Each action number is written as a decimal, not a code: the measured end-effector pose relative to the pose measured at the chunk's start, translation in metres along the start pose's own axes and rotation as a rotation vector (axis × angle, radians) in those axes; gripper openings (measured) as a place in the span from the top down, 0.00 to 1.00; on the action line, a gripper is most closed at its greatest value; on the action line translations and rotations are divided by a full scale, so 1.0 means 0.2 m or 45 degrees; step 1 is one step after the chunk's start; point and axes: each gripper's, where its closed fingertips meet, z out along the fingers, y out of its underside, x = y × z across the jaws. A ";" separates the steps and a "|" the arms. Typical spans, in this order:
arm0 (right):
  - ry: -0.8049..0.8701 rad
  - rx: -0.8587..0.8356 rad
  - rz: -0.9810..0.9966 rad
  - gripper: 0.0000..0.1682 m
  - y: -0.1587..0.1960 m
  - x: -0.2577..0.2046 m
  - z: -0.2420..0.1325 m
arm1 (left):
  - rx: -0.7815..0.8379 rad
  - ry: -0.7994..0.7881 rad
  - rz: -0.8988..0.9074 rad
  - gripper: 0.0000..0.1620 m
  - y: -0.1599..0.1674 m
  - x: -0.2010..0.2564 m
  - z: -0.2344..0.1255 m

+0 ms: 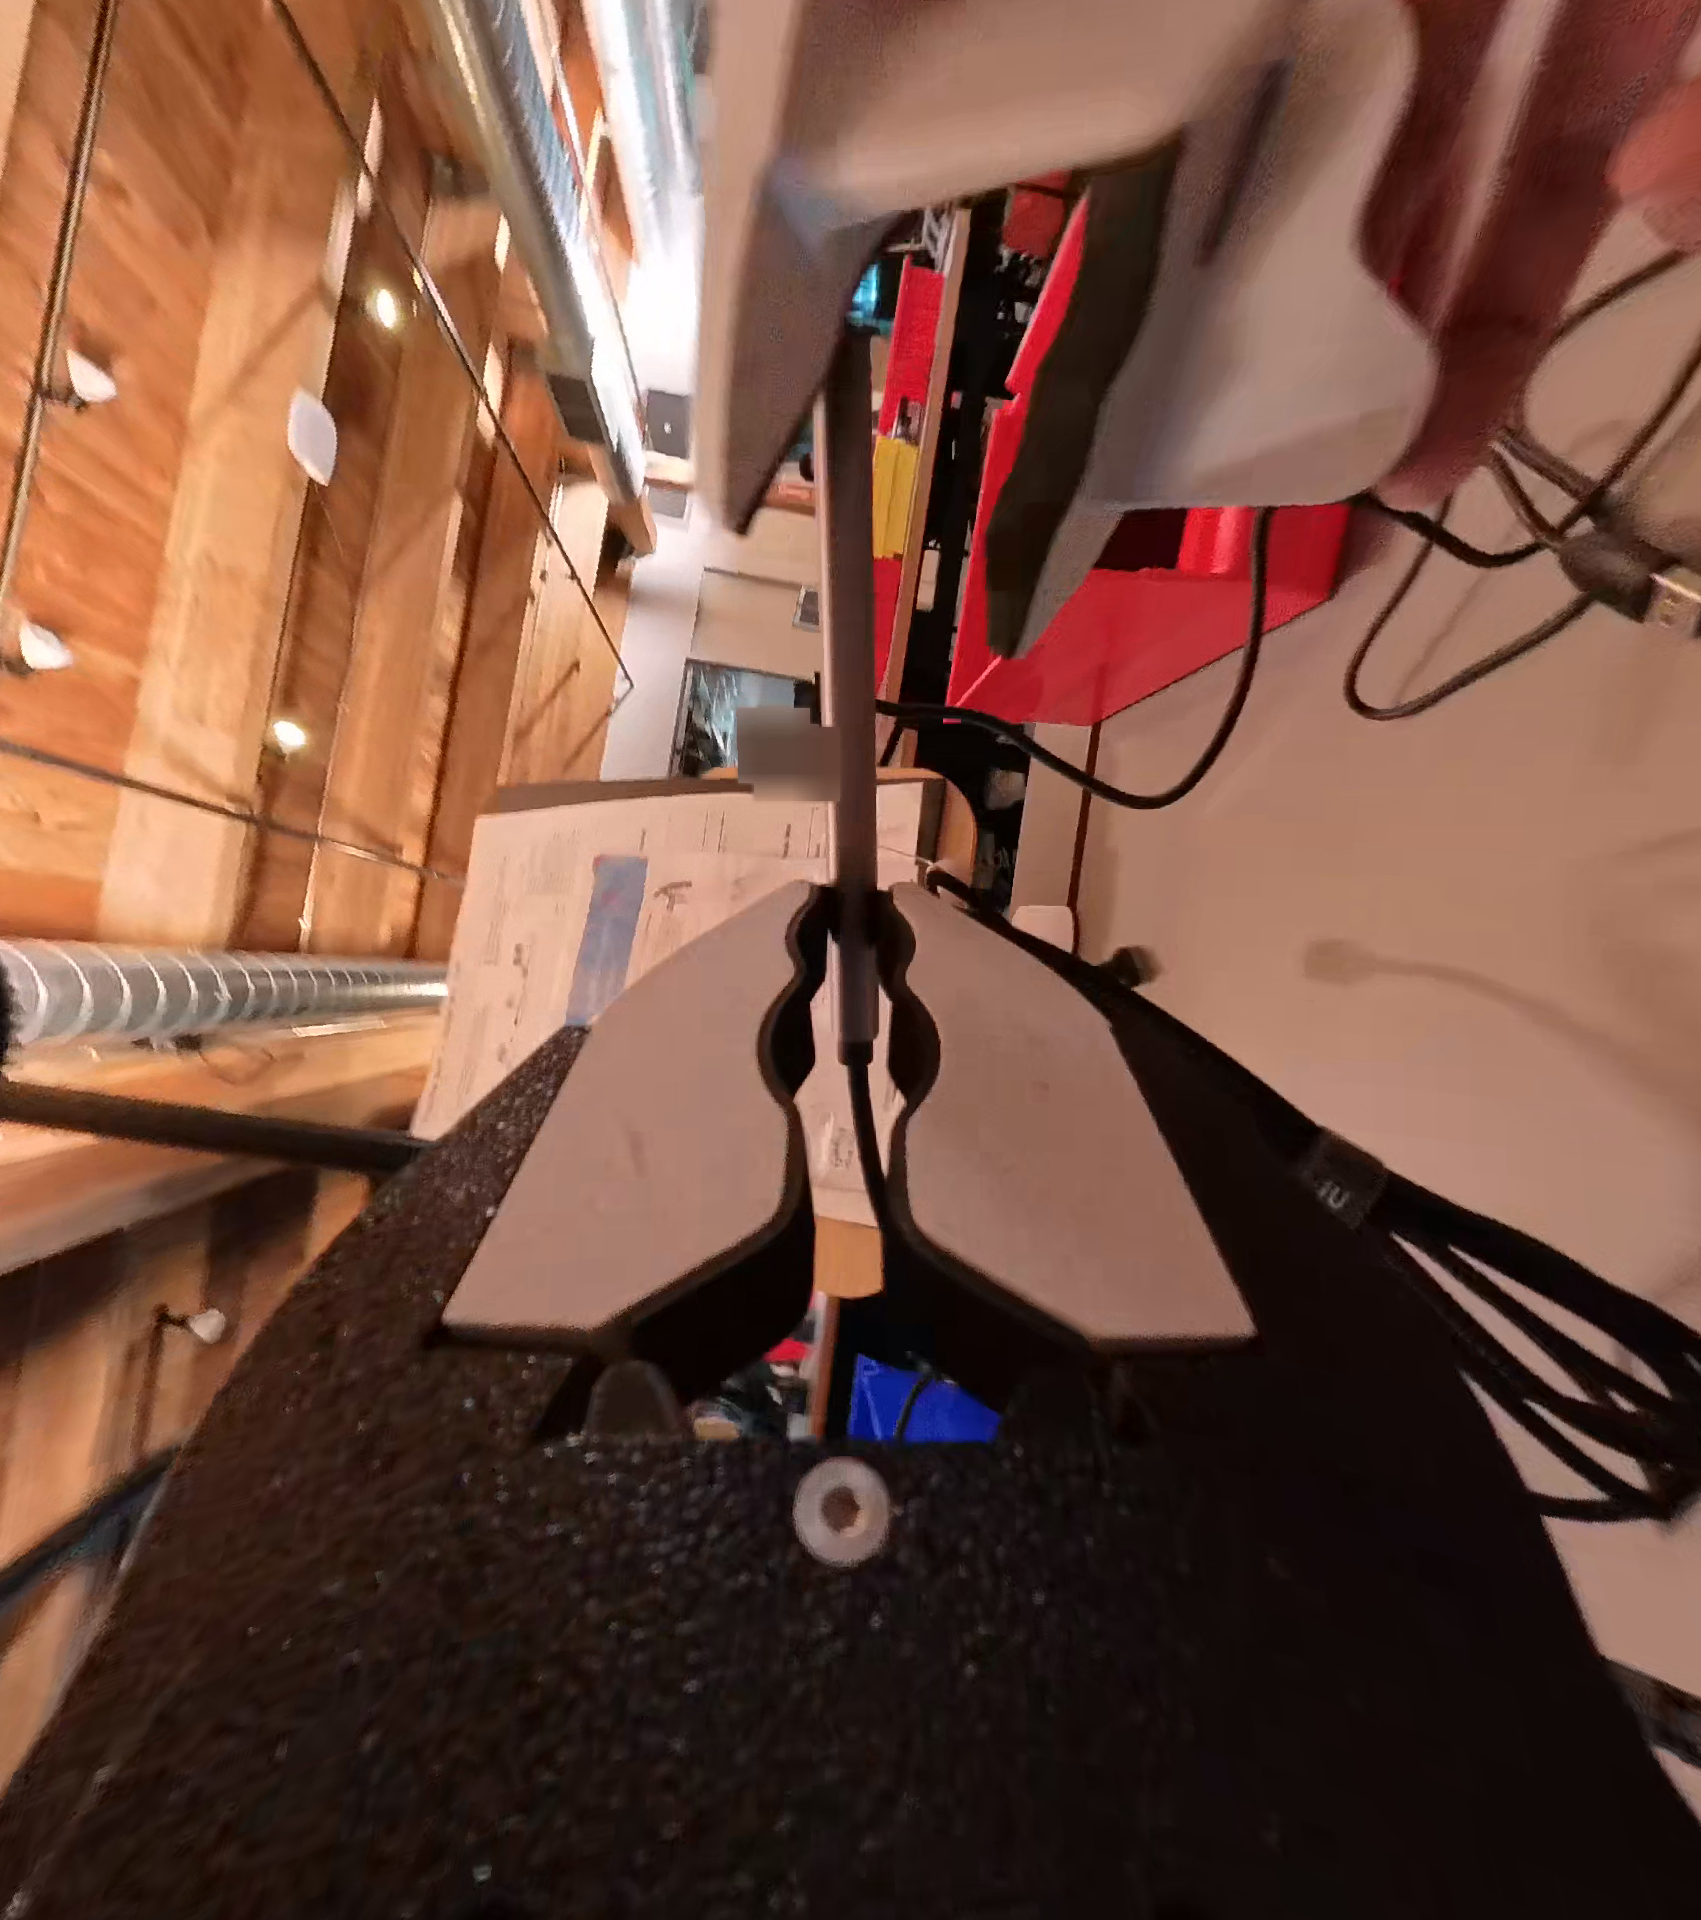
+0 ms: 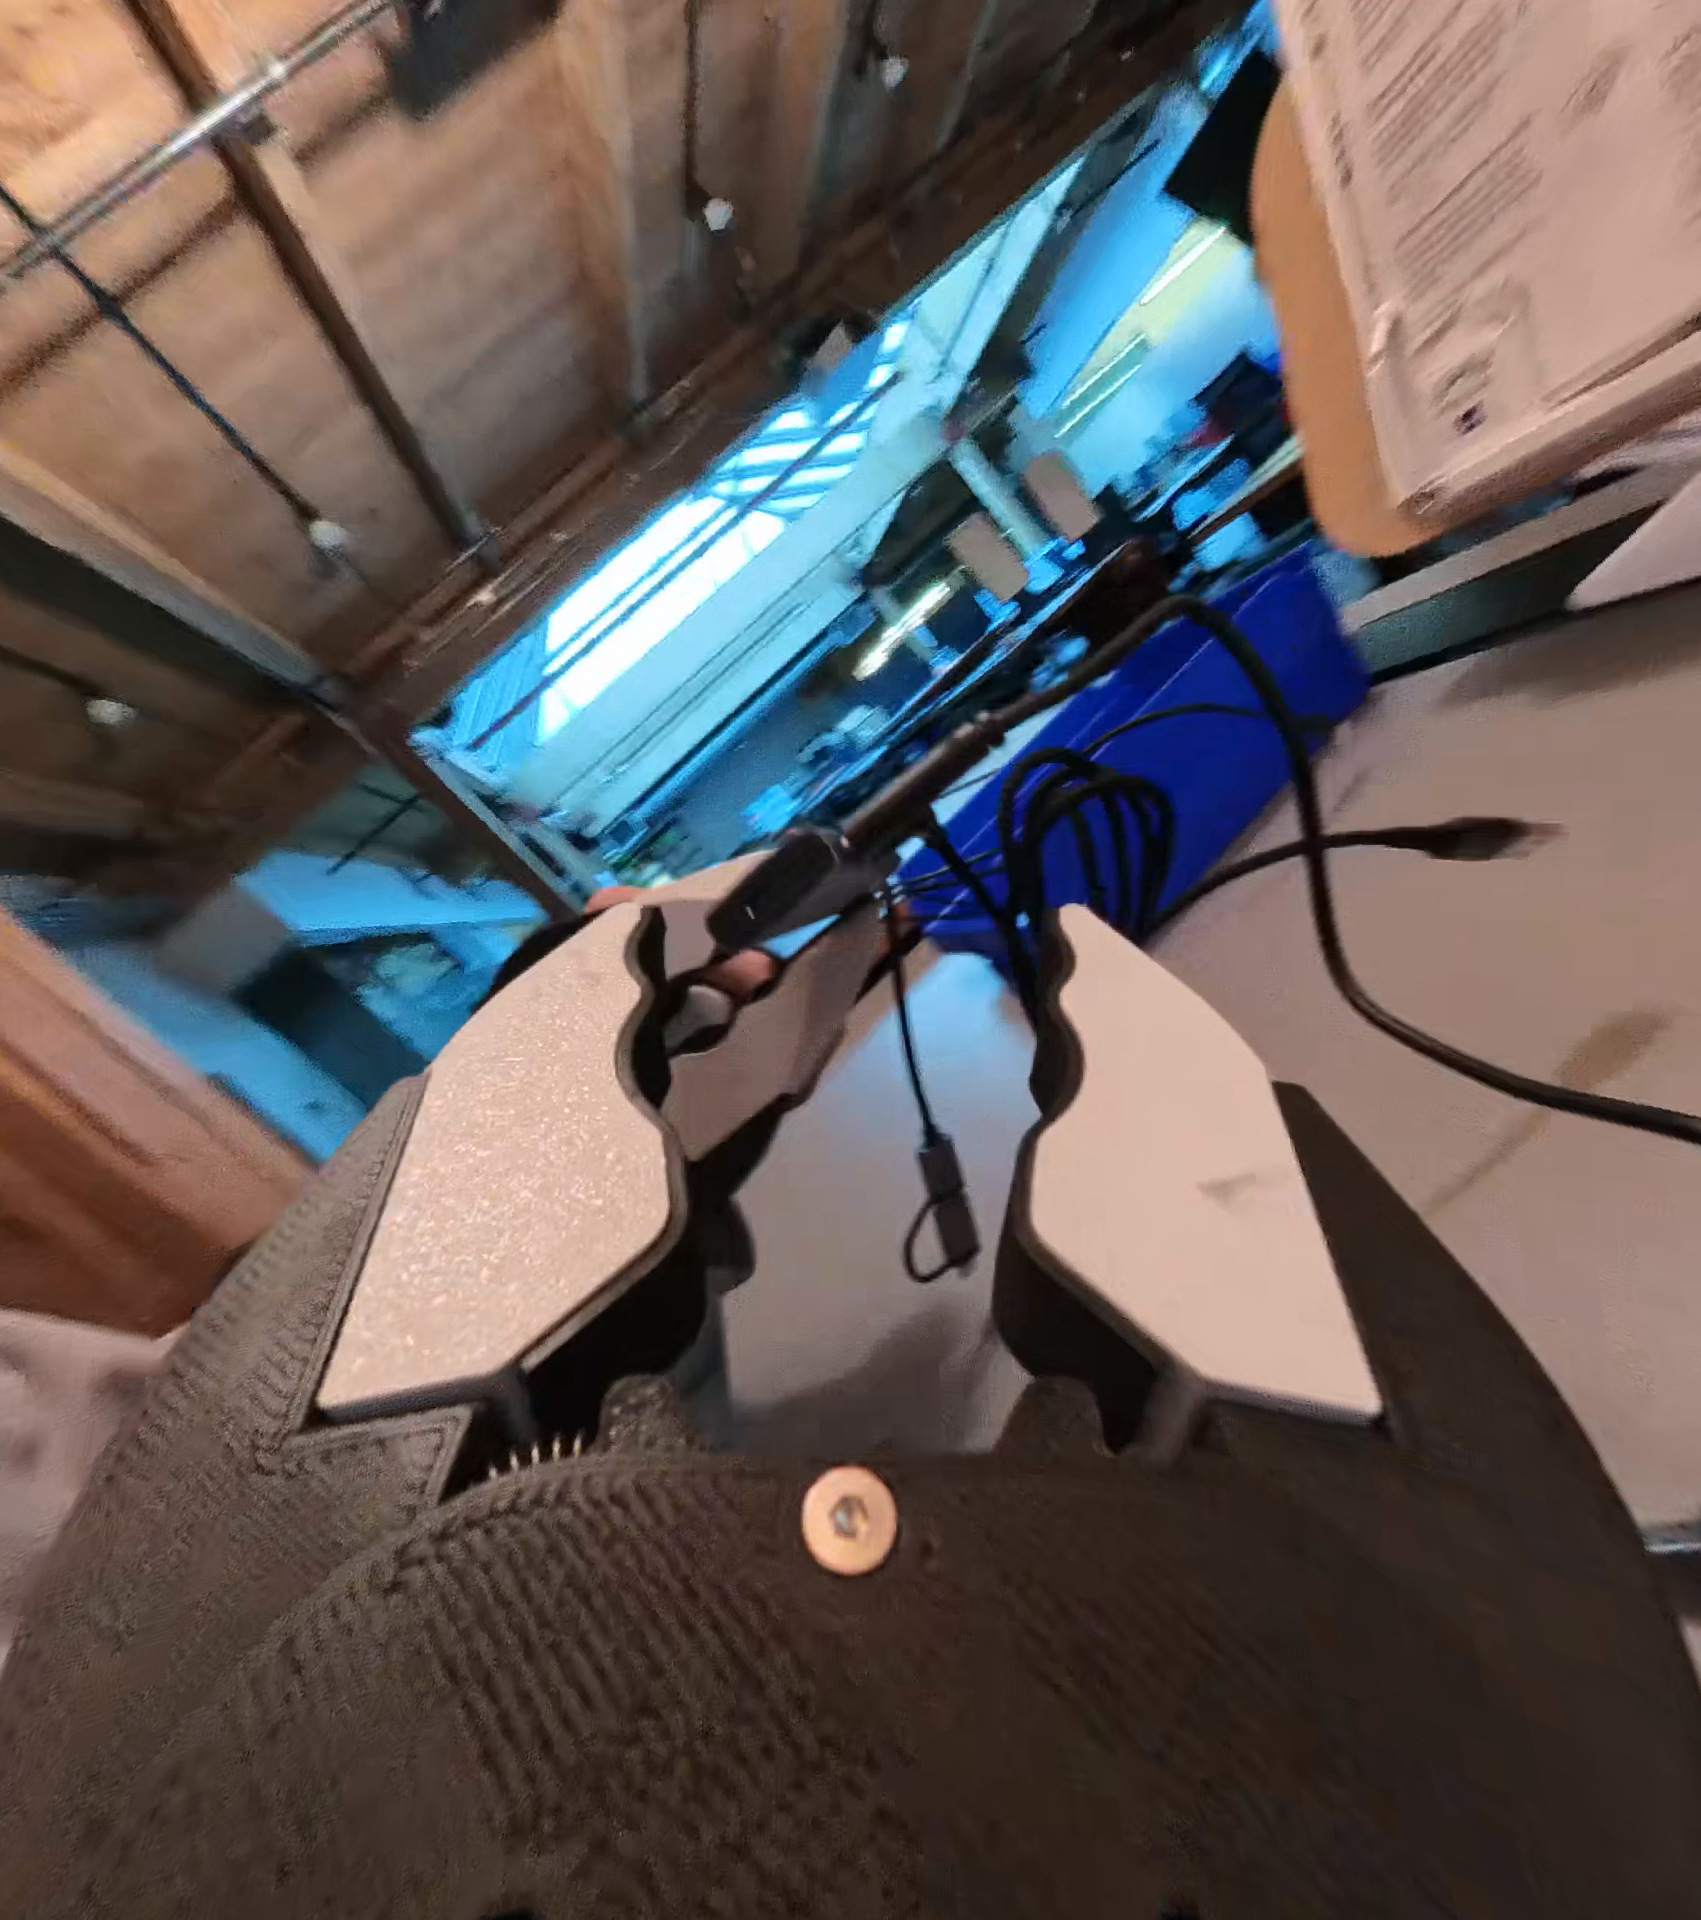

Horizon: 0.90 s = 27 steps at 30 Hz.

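Note:
My left gripper [image 1: 854, 904] is shut on the near end of a slim grey adapter bar [image 1: 851, 623], seen edge-on, with a thin black cable [image 1: 867, 1132] trailing from it between the fingers. The bar's far end reaches between the open fingers of my right gripper [image 1: 877, 571], held by a hand [image 1: 1511, 208]. In the right wrist view my right gripper [image 2: 854, 920] is open and empty. The left gripper [image 2: 721, 966] with the adapter bar [image 2: 794, 894] sits just beyond its fingertips, and the bar's cable [image 2: 1324, 883] loops over the white table [image 2: 1552, 1039].
A bundled black cable [image 1: 1552, 1382] and a loose USB plug [image 1: 1677, 603] lie on the table. A red bin [image 1: 1137, 623] and a paper-covered cardboard box [image 1: 617, 894] stand behind. The right wrist view shows a coiled cable [image 2: 1085, 821], a small plug [image 2: 939, 1195] and a blue bin [image 2: 1189, 727]. The grippers' ends are close to 5 cm from one another.

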 end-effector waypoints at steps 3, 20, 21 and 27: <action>-0.116 -0.081 0.095 0.64 0.04 -0.03 -0.01 | 0.052 -0.004 0.195 0.95 -0.03 0.05 -0.02; -0.162 0.333 0.358 0.94 -0.03 0.09 -0.04 | -0.002 -0.114 -1.226 0.68 0.16 -0.07 -0.14; -0.160 0.367 0.346 0.94 -0.05 0.09 -0.05 | -0.001 -0.137 -1.451 0.72 0.16 -0.05 -0.16; -0.197 0.367 0.333 0.94 0.01 0.06 -0.01 | 0.439 0.397 -2.601 0.80 -0.10 0.10 -0.12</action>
